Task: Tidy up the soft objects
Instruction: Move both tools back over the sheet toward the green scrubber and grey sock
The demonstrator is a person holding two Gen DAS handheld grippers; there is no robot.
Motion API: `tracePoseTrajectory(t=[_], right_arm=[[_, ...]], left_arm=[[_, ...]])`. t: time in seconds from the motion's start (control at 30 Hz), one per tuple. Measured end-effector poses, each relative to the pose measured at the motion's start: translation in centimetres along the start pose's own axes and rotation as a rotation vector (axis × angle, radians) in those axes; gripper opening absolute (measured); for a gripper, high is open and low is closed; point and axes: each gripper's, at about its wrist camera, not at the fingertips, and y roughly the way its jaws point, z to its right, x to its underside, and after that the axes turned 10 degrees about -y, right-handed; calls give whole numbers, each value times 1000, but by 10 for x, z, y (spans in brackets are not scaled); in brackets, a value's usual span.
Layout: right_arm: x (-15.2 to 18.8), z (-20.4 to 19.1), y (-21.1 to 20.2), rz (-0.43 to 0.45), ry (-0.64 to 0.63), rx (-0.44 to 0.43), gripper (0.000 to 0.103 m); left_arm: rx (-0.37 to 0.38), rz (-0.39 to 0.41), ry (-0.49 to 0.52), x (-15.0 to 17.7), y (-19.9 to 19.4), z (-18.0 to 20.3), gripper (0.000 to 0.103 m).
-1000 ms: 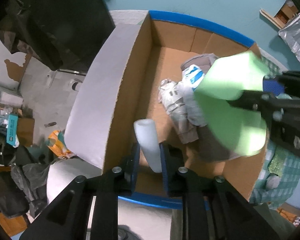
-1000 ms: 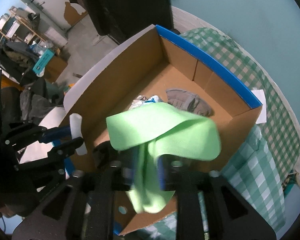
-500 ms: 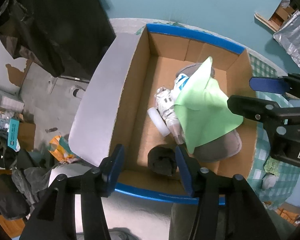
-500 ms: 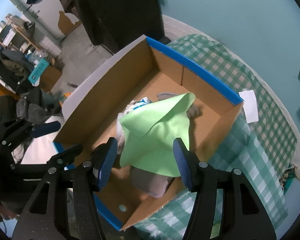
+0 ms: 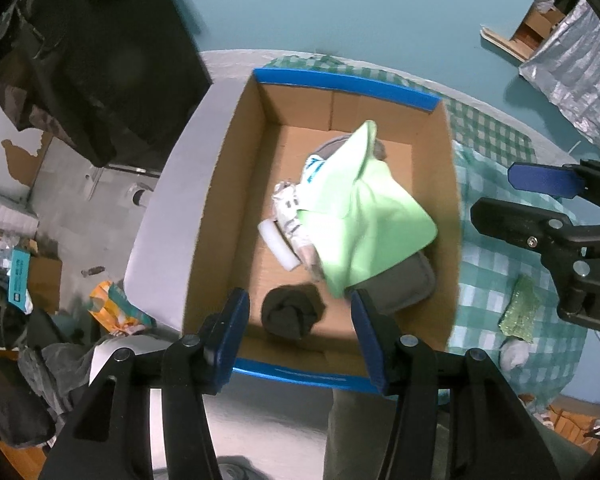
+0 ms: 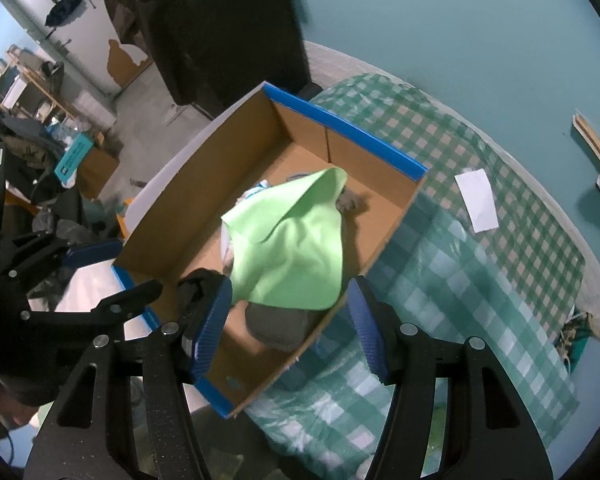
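Cardboard, brown with blue tape along two of its rims, forms one open box (image 5: 228, 184) that sits on a table covered by a green and white checked cloth (image 6: 480, 280). Inside the box lie one light green cloth (image 5: 364, 220), draped over the pile near the middle; one white foam roll (image 5: 280, 246) just beside it; one dark balled sock (image 5: 292, 314) near the taped near rim; one grey pouch (image 5: 412, 286) partly under the green cloth; and a crumpled white and blue item (image 5: 296, 196) whose kind cannot be told. The foam roll's long axis runs diagonally across the box floor, one end toward the near rim. The green cloth tapers to a point that aims at the far taped wall. Two grippers show: the left gripper (image 5: 300, 320) and the right gripper (image 6: 288, 320), both aimed steeply down above the box, each with blue pads standing apart and nothing between them. On the checked cloth outside the box rest one white paper slip (image 6: 476, 200) and one green sponge-like pad (image 5: 520, 312). Behind are a teal wall (image 6: 440, 32) and a cluttered room with a grey floor
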Motion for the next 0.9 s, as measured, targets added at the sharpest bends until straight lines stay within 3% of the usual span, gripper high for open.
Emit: tracePoseTrajectory(t=[0.9], right_arm=[[108, 68, -61, 10, 223, 66, 61]], left_arm=[[74, -5, 201, 33, -28, 92, 58]])
